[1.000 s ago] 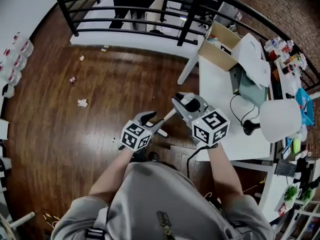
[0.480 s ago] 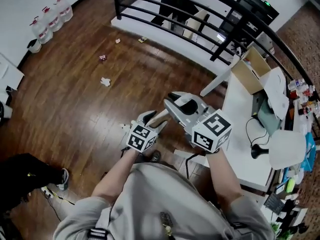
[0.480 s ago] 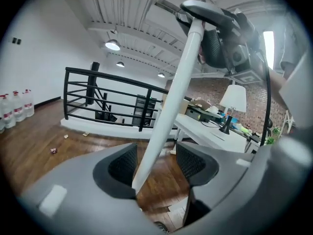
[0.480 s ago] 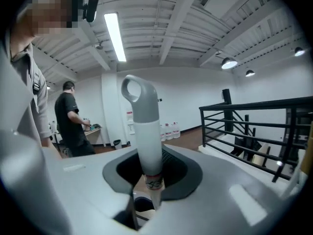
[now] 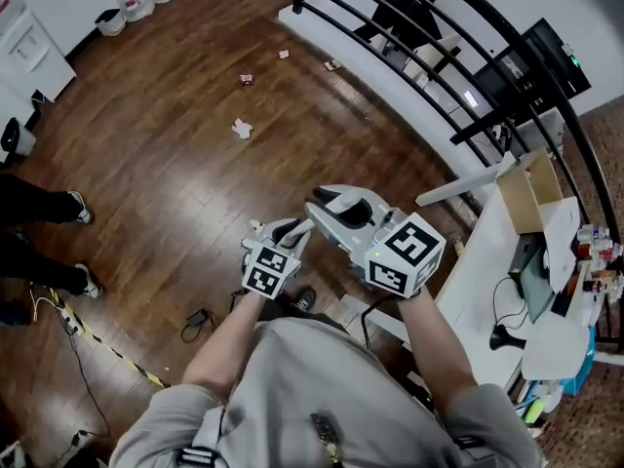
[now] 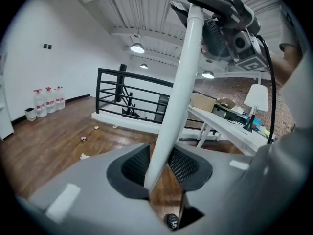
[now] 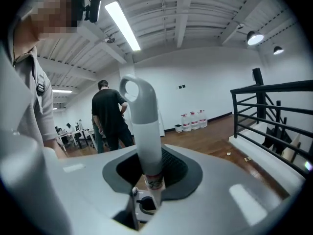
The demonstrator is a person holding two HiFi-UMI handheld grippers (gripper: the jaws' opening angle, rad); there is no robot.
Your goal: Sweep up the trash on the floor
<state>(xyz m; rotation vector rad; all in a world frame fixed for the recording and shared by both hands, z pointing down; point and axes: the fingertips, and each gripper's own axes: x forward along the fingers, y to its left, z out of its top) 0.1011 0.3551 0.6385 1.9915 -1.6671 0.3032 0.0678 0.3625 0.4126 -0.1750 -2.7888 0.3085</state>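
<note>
the left gripper [image 6: 159, 166] has just been narrowing its jaws and pinches the white pole [image 6: 184, 82] low on its shaft, while the right gripper [image 7: 149, 174] is clamped on the pole's grey looped top, both held close in front of the person's chest. the trash lies well ahead on the wood floor [image 5: 156, 193]: a crumpled paper [image 5: 241, 128] and a red wrapper [image 5: 246, 80] out in the open, and two small scraps [image 5: 332, 64] at the floor's edge beside the railing [image 5: 490, 125].
</note>
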